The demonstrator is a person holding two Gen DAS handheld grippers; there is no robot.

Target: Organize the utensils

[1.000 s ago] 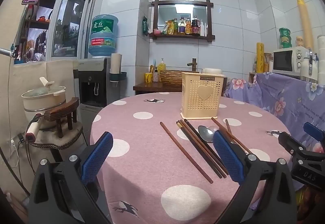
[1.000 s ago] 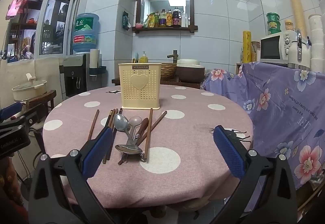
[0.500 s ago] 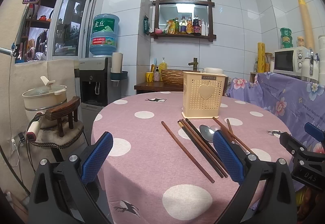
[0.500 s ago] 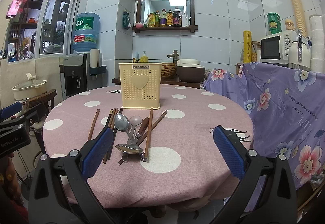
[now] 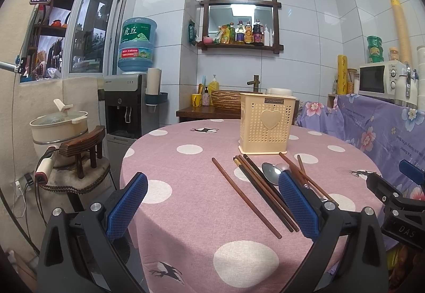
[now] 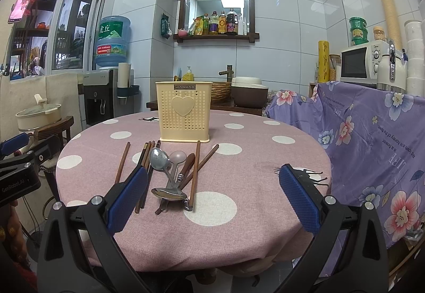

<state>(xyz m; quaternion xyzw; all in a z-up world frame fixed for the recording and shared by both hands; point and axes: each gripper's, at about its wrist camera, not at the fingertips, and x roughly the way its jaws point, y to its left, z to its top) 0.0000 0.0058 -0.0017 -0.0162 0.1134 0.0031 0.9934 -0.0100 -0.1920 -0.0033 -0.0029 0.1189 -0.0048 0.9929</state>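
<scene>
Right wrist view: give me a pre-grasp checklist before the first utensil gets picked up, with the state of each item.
1. Right tongs open and empty: ok.
2. Left tongs open and empty: ok.
3. Cream perforated plastic utensil holder with a heart upright on the pink polka-dot tablecloth: ok.
4. Holder's inside free of blockage: cannot tell, the top opening is not visible.
5. Utensils separated for a clean single grasp: not ok; the metal spoons and brown wooden chopsticks lie overlapped in a pile.
6. Lone chopstick lying apart on the left, easy first pick: ok.
</scene>
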